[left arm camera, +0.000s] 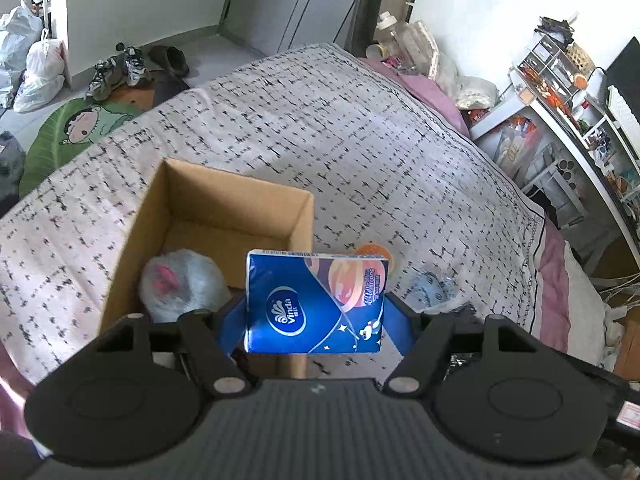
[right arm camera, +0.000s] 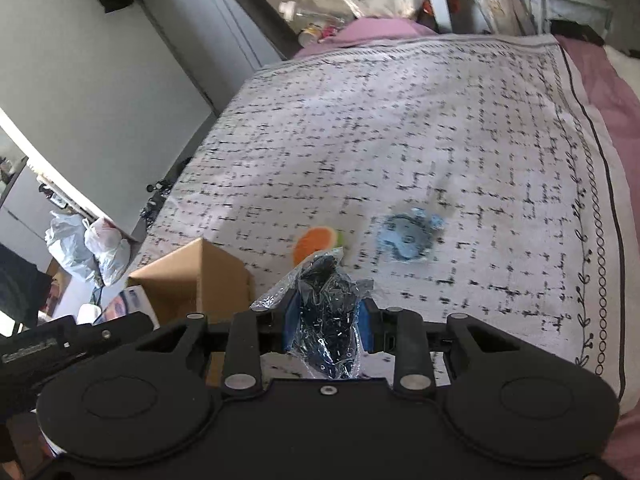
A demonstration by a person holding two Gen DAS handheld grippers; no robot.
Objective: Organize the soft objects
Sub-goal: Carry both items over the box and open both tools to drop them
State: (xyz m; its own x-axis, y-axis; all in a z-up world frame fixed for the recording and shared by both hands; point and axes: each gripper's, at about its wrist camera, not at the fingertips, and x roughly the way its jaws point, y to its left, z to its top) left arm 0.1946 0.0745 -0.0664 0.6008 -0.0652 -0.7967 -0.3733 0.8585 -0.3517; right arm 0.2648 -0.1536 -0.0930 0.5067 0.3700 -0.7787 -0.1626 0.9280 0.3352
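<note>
Bed [left arm camera: 360,120], patterned cover. Cardboard box [left arm camera: 224,204] near its front-left edge, fluffy toy [left arm camera: 180,284] inside. Left gripper [left arm camera: 314,304] jaws pinch a Vinda tissue pack [left arm camera: 316,300], long axis across the jaws, box just below-left (the nearer hand). Right gripper [right arm camera: 328,320] jaws pinch a dark plastic-wrapped bundle [right arm camera: 326,312]; box lies to its left.

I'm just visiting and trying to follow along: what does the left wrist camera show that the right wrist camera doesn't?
Only the left wrist view shows inside the cardboard box, where a pale plush toy lies, and the left gripper clamped on a blue tissue pack.

Only the right wrist view shows the right gripper pinching a dark item in clear plastic wrap.

Both show the patterned bedspread, the box, an orange round toy and a light blue soft thing lying on the bed.
</note>
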